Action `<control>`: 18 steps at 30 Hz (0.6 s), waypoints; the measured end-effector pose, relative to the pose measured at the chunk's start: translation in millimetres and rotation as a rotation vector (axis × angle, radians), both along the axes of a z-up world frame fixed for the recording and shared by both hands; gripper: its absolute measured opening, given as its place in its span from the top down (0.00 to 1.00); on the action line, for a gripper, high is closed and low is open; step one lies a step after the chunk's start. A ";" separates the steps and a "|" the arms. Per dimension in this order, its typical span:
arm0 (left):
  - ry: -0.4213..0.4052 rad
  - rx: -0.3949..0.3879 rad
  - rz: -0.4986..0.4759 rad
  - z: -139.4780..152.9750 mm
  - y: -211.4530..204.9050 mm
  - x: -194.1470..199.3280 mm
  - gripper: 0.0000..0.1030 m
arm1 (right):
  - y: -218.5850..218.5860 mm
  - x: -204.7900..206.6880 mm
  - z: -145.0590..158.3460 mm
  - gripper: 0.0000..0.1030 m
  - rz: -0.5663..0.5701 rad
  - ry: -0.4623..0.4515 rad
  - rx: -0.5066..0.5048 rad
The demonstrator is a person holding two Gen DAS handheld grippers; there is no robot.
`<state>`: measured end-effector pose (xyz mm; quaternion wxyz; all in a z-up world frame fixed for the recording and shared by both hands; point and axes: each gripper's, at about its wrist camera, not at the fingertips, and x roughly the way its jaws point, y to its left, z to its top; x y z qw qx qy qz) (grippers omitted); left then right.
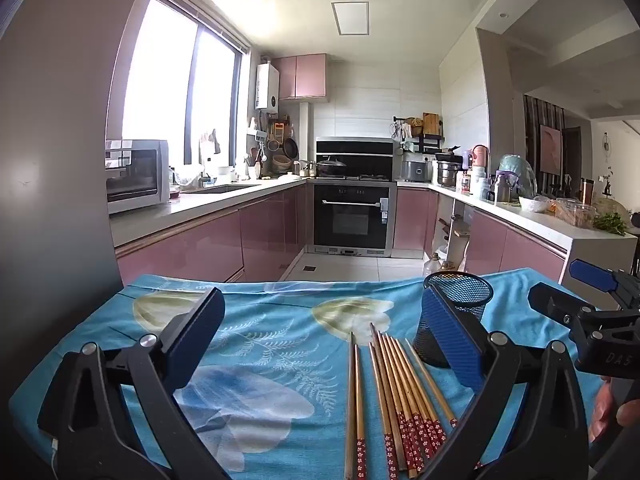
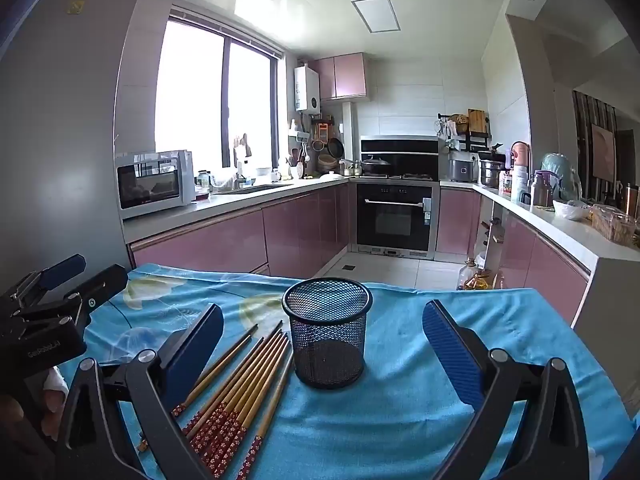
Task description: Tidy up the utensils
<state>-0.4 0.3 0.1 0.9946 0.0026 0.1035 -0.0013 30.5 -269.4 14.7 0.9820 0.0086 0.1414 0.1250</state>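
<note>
Several wooden chopsticks point(image 1: 394, 400) with red flowered ends lie side by side on a blue flowered tablecloth point(image 1: 280, 344). An empty black mesh cup point(image 1: 456, 312) stands upright just right of them. My left gripper point(image 1: 320, 340) is open and empty, hovering above the chopsticks. In the right wrist view the mesh cup point(image 2: 326, 332) stands in the middle, with the chopsticks point(image 2: 240, 384) to its left. My right gripper point(image 2: 324, 344) is open and empty, with the cup between its fingers' line. Each gripper shows at the edge of the other's view.
The table's far edge point(image 2: 400, 286) drops to a tiled kitchen floor. Pink cabinets, an oven point(image 1: 352, 216) and cluttered counters stand behind. A grey fridge wall point(image 1: 52, 180) rises at the left.
</note>
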 end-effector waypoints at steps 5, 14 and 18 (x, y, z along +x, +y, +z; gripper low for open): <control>-0.009 0.007 0.010 -0.1 -1.2 -0.8 0.06 | 2.7 0.7 0.8 0.06 -0.005 -0.001 -0.013; -0.048 -0.008 -0.014 -1.5 -1.1 -2.6 0.06 | 2.2 -4.4 0.9 0.06 -0.010 -0.015 -0.009; -0.048 -0.003 -0.012 -2.4 -2.4 -3.4 0.06 | 0.2 -7.6 3.1 0.06 -0.010 -0.014 -0.006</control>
